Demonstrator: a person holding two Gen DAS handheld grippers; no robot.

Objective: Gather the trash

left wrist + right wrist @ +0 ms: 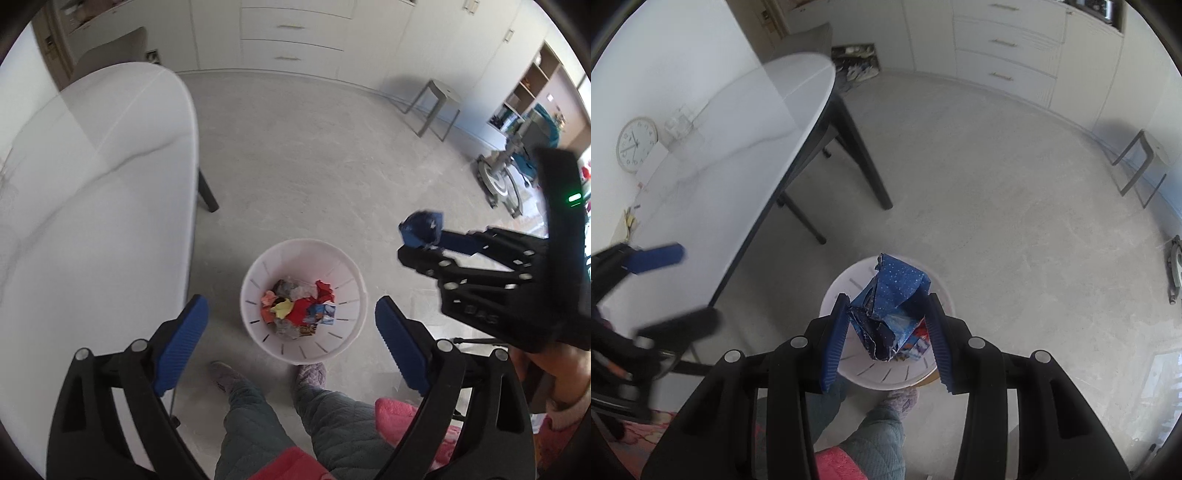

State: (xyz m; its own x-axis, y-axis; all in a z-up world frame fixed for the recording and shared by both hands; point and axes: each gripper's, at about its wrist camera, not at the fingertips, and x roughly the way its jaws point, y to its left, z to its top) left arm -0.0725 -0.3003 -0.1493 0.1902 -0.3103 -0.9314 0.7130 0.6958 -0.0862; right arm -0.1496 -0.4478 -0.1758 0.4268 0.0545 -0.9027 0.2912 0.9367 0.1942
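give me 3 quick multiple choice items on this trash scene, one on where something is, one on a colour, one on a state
1. Where is the white bin?
A. on the table
B. on the floor by the person's feet
C. on the stool

2. What colour is the crumpled paper in the right claw?
A. blue
B. yellow
C. green

3. How is the left claw?
A. shut on paper
B. shut on nothing
C. open with nothing in it

Answers:
1 B, the bin stands on the floor just ahead of the slippers.
2 A, it is blue with small white dots.
3 C, its pads stand wide apart with only the bin seen between them.
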